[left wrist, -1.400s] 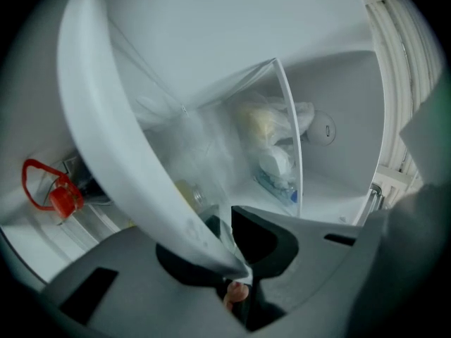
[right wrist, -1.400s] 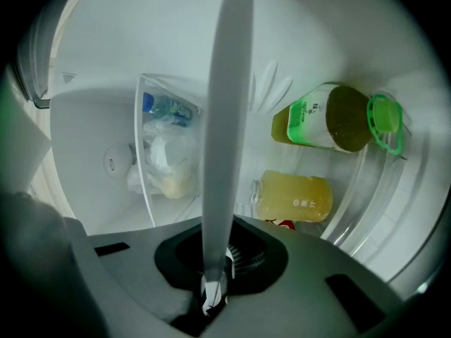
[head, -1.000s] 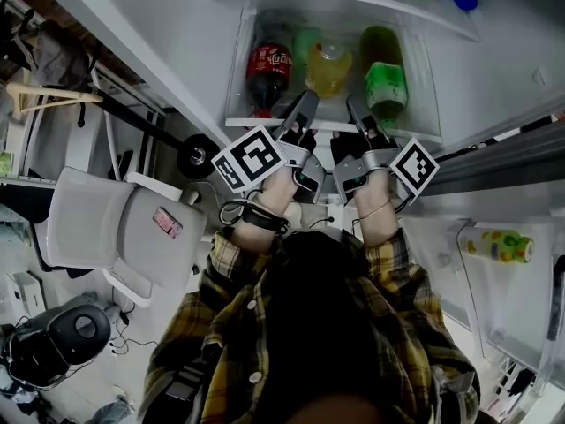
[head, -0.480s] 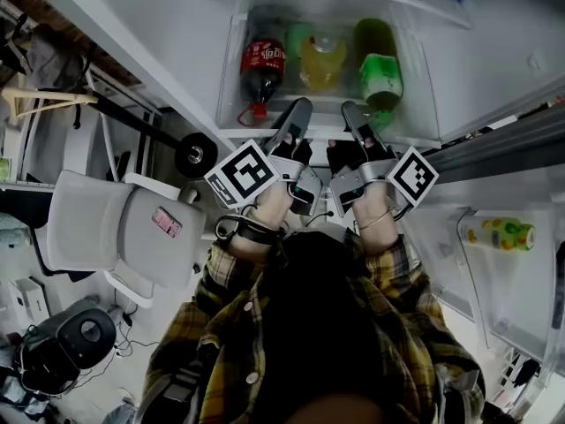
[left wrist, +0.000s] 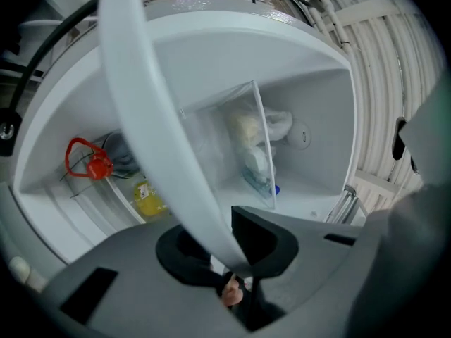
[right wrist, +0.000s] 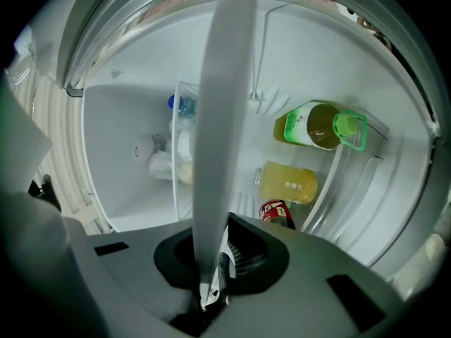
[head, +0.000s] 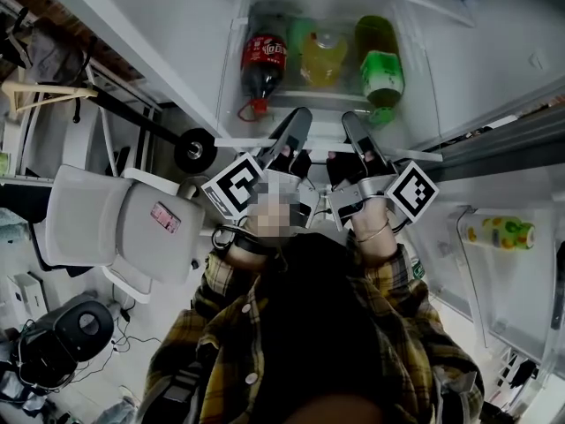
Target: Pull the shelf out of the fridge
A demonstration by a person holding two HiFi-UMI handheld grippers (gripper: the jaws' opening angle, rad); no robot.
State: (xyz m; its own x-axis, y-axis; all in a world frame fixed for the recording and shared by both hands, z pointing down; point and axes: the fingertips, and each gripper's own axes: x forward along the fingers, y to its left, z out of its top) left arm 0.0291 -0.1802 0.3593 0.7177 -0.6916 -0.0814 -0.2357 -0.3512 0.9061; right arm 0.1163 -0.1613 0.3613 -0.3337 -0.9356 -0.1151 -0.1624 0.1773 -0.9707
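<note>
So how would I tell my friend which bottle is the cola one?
Look into the open fridge, past the white shelf edge clamped by the left gripper and right gripper. Three bottles lie side by side there. The cola bottle is leftmost in the head view: dark, with a red label, unlike the yellow bottle and green bottle.

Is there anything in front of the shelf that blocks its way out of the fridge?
Nothing visible blocks it. The left gripper and the right gripper both clamp the front edge of the shelf, and only the person holding them stands in front of it.
</note>
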